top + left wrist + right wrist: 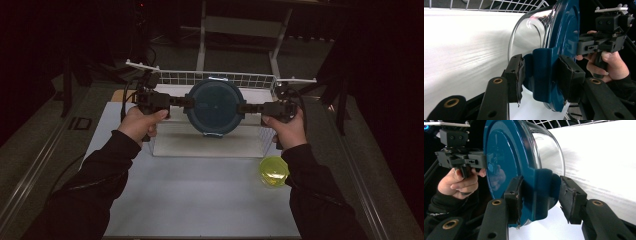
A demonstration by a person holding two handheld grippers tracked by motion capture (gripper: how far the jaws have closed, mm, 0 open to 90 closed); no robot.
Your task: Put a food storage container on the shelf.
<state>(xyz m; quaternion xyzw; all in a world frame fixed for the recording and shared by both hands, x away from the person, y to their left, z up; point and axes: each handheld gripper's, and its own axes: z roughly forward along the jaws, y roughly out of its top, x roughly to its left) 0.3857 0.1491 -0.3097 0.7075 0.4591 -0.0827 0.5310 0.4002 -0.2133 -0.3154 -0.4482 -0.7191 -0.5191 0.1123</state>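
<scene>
You have a round clear glass container with a dark blue plastic lid point(215, 106) held up between your two grippers, above the white tabletop point(200, 200) and in front of the white wire rack point(200, 78) at the table's far edge. Your left gripper point(189, 102) has its jaws partly closed on the lid's side latch tab, both pads pressing it, as the left gripper view shows point(544, 75). Your right gripper point(244, 108) grips the opposite latch tab; in the right gripper view point(540, 195) the left pad presses the lid, while the right pad seems just apart from the tab, so you cannot be sure it touches. The container is turned so its lid faces you.

Below it on the tabletop lies a pale rectangular mat point(210, 142). A small round yellow-green translucent dish point(274, 171) sits on the table near your right sleeve point(320, 200). Around the table the room is dark, with a grey floor point(30, 150) and a pale metal frame point(240, 25) behind the rack.
</scene>
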